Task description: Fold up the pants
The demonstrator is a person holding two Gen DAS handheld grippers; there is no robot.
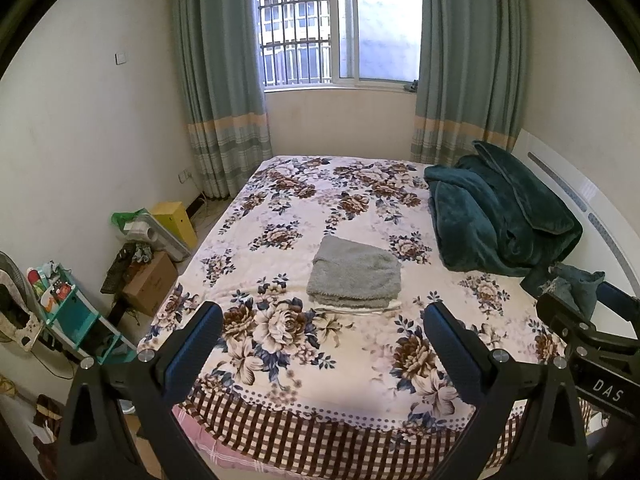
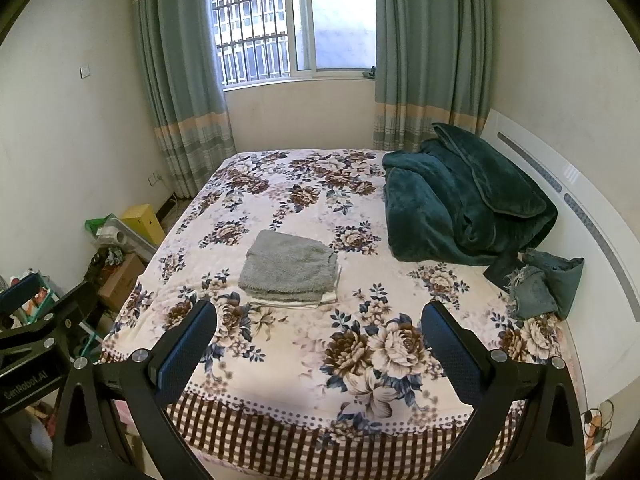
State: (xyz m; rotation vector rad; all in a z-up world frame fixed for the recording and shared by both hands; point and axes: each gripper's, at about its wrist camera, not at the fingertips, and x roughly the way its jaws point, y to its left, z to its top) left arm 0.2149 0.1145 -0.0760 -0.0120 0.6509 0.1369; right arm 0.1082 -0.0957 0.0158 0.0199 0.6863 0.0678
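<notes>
the grey pants [image 1: 355,274] lie folded in a neat stack mid-bed on the floral bedspread [image 1: 288,208]. the left hand-held gripper [image 1: 320,344] and right hand-held gripper [image 2: 320,340] hang near the bed's foot, fingers spread, holding nothing. what looks like crumpled denim [image 2: 548,284] sits beside the teal blanket [image 2: 460,208].

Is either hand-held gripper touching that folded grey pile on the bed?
Apart. In both wrist views, flowered bedspread shows between the folded grey pants and the open left hand-held gripper and right hand-held gripper.
</notes>
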